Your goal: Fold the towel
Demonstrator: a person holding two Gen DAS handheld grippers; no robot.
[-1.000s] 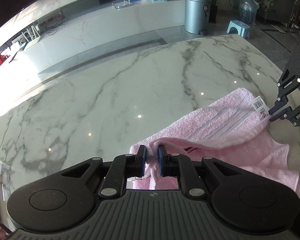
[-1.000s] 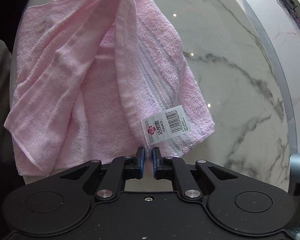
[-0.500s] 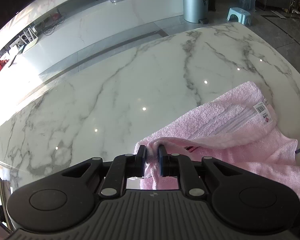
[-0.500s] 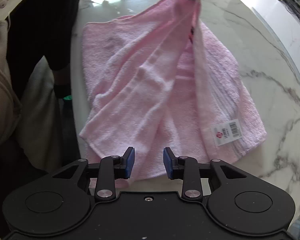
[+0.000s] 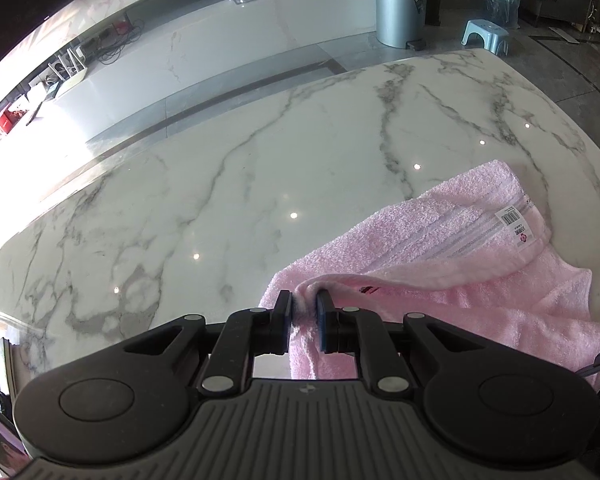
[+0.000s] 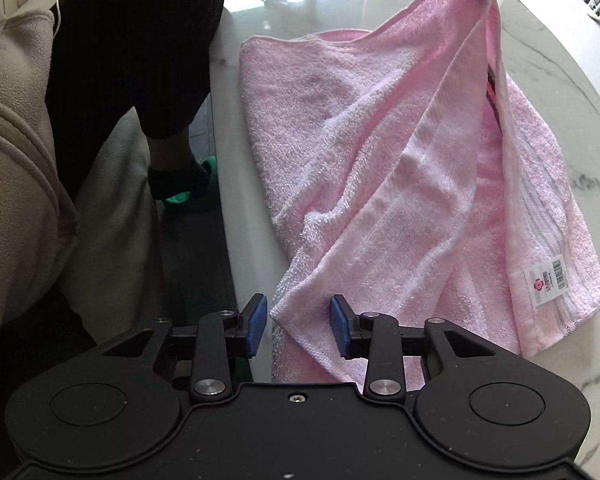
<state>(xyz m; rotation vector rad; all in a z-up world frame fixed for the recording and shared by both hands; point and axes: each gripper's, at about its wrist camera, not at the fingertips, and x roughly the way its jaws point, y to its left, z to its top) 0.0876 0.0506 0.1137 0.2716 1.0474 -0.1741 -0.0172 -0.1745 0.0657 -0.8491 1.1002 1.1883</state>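
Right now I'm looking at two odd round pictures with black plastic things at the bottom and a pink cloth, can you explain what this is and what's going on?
No robot here: a person holds a two-finger gripper in each hand, and each gripper carries a wide-angle camera looking forward along its fingers. That is why the pictures bulge and the black parts fill the bottom.

One picture is from the left gripper. Its blue-padded fingers are shut on a bunched edge of a pink towel, which lies on a marble table. A barcode label is on the towel.

The other picture is from the right gripper. Its fingers are open, with a towel corner lying between them, not gripped. At the top of that picture you can see the left gripper pinching the towel's far edge. The towel is rumpled and partly doubled over. The person's clothing shows on the left.
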